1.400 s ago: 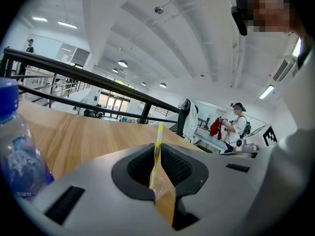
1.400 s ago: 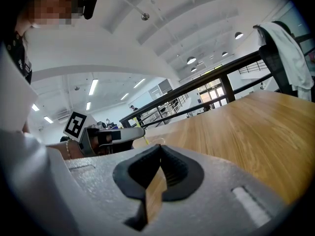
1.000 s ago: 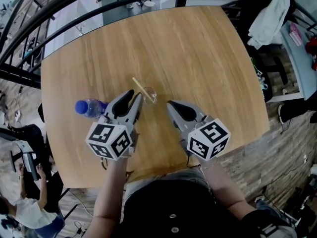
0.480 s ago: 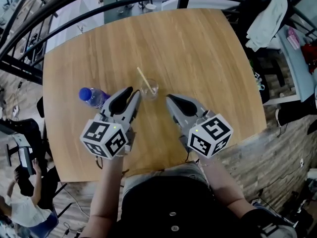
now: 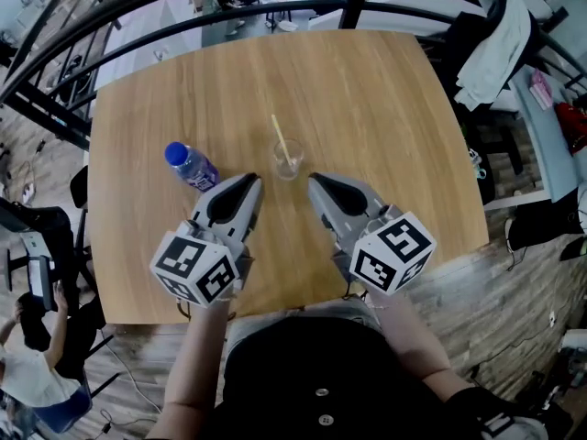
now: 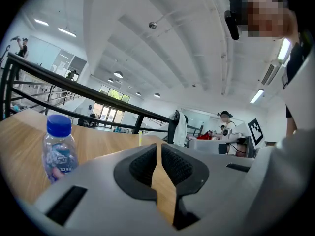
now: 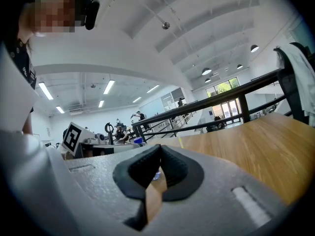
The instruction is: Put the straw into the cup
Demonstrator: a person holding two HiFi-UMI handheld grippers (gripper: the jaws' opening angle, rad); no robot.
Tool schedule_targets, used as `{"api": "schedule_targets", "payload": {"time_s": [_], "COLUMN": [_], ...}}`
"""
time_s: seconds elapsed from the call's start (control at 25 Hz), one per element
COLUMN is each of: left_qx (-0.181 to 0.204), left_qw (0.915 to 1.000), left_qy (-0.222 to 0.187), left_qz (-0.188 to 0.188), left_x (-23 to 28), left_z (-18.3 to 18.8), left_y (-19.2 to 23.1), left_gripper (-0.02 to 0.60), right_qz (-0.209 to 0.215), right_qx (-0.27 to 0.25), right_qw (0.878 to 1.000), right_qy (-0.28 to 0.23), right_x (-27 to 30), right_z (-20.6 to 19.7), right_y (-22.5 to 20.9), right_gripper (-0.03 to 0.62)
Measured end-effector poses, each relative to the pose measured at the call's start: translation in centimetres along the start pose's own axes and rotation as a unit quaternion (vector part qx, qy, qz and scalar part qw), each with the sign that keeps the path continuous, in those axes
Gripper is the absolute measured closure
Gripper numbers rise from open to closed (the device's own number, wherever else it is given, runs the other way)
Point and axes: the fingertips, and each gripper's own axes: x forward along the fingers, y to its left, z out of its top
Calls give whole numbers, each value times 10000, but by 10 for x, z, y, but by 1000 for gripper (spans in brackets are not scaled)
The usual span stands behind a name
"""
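At the centre of the table point(image 5: 394, 108), the straw point(image 5: 282, 141) leans inside the cup point(image 5: 287, 159) while your left gripper point(image 5: 253, 181) and right gripper point(image 5: 314, 181), both closed on nothing, have drawn back, so the task appears complete.

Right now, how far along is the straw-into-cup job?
Done: the straw stands in the cup, leaning against its rim. In hand: nothing; the left tongs and right tongs are both shut and empty, short of the cup above the table. Left: nothing visible for this task; the bottle stands apart from the cup.
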Motion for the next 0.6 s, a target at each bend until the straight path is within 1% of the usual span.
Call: {"api": "schedule_targets", "payload": {"time_s": [0.28, 0.6], "left_qx": [-138, -265], "left_qw": [9999, 9996], "left_qy": [-5, 70], "left_qz": [-52, 19], "left_x": [-20, -31], "left_z": [-9, -20], "left_y": [-19, -24], "left_gripper": [546, 560], "right_qz": [159, 369], "right_qx": [-70, -164], "right_qw": [9998, 9989], "right_qy": [-25, 241], "right_x": [-4, -6], "right_z": [4, -10], "right_y": [25, 41], "right_gripper": [595, 595]}}
